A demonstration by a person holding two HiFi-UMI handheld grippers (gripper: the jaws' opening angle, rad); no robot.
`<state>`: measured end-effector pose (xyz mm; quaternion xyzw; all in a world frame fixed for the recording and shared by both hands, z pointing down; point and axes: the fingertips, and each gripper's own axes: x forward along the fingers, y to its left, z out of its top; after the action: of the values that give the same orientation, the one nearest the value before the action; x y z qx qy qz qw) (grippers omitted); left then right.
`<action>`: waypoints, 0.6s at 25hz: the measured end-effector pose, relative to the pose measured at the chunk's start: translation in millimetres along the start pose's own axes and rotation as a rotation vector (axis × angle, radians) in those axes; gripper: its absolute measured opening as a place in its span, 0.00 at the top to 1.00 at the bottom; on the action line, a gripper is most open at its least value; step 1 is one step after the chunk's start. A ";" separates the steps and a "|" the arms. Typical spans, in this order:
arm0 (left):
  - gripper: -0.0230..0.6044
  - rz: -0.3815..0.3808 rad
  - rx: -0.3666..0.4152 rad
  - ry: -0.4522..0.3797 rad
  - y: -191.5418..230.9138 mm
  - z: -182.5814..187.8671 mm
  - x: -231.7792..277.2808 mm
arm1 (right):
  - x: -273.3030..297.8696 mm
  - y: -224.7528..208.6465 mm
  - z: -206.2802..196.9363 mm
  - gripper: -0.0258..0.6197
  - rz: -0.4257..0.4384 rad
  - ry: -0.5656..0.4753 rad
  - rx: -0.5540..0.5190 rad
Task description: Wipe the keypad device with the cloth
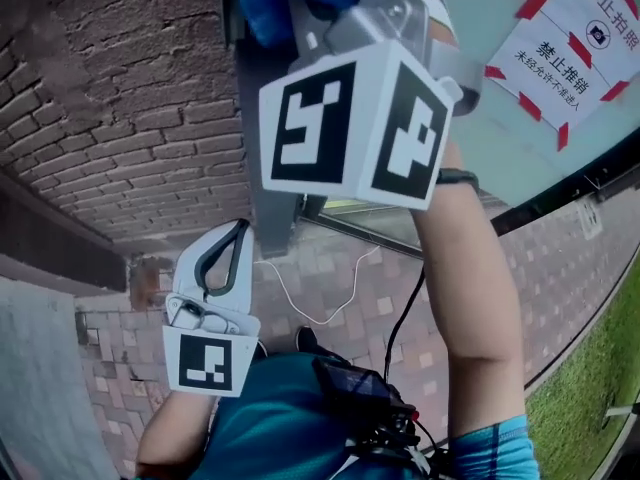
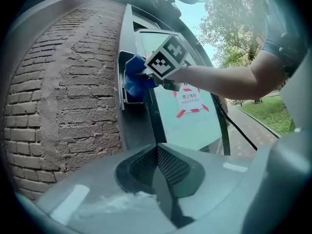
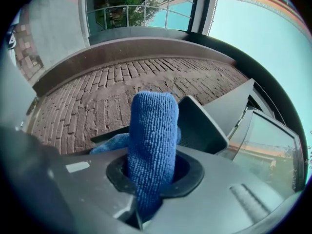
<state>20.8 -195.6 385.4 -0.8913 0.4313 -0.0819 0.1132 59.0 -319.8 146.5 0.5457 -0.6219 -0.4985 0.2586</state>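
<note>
- Beside the brick wall [image 2: 73, 96], your right tongs [image 3: 149, 175] clench the blue cloth [image 3: 152, 130] against the keypad device [image 2: 127, 99].
- Your left tongs [image 2: 157, 165] are clenched shut, empty, well apart.

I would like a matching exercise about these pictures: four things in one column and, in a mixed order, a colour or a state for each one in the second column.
Column 1
1. cloth
2. left gripper
3. right gripper
4. notice

Column 2
A. shut, holding nothing
B. red and white
C. shut on the cloth
D. blue

Pairs: 1-D, 2-A, 3-C, 4-B
</note>
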 end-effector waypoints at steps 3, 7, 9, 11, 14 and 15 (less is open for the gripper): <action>0.98 0.011 -0.005 -0.006 1.5 -0.9 -0.8 | -6.4 30.1 -16.6 0.88 0.056 0.020 0.018; 0.98 0.021 -0.023 -0.008 4.5 -2.1 -1.0 | -14.1 61.7 -36.0 0.88 0.127 0.050 0.062; 0.98 0.021 -0.025 -0.002 5.0 -4.5 -0.9 | -17.9 75.1 -45.3 0.88 0.168 0.067 0.079; 0.98 0.018 -0.032 0.009 3.4 -8.0 -0.2 | -23.0 86.5 -55.5 0.88 0.214 0.084 0.100; 0.98 0.015 -0.056 0.015 0.5 -11.3 2.0 | -33.2 83.0 -67.2 0.88 0.247 0.092 0.186; 0.98 0.016 -0.060 0.015 0.6 -11.8 2.6 | -36.1 73.0 -68.0 0.88 0.235 0.078 0.230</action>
<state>19.0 -199.5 396.7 -0.8902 0.4416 -0.0749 0.0837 96.9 -315.7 245.5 0.5143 -0.7239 -0.3686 0.2749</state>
